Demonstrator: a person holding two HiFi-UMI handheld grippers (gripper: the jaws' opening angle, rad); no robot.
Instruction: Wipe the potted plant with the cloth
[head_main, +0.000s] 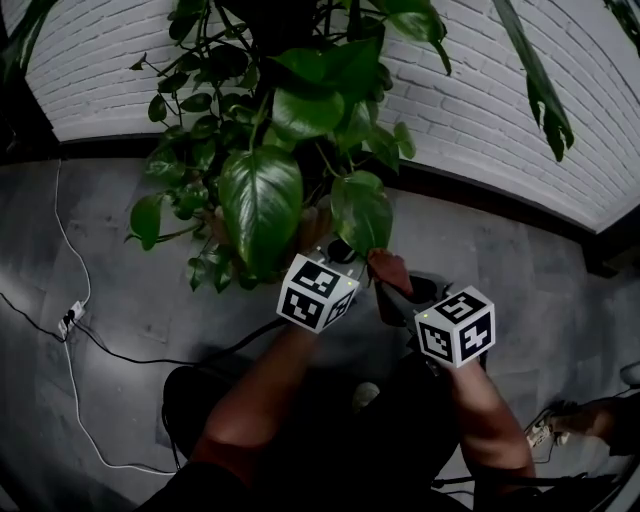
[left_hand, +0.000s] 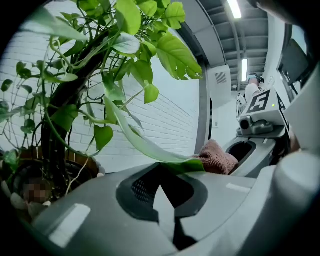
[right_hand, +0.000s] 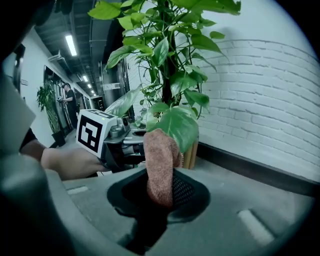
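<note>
No readable text, labels or numbers

The grey floor (head_main: 120, 290) fills the middle and lower part of the head view, below a white brick wall (head_main: 470, 110). The potted plant (head_main: 262, 200) stands on it at upper centre, near the wall. At the left, a white cable (head_main: 60, 215) runs down to a small socket block (head_main: 70, 318), and a black cable (head_main: 140, 361) trails toward the centre.
</note>
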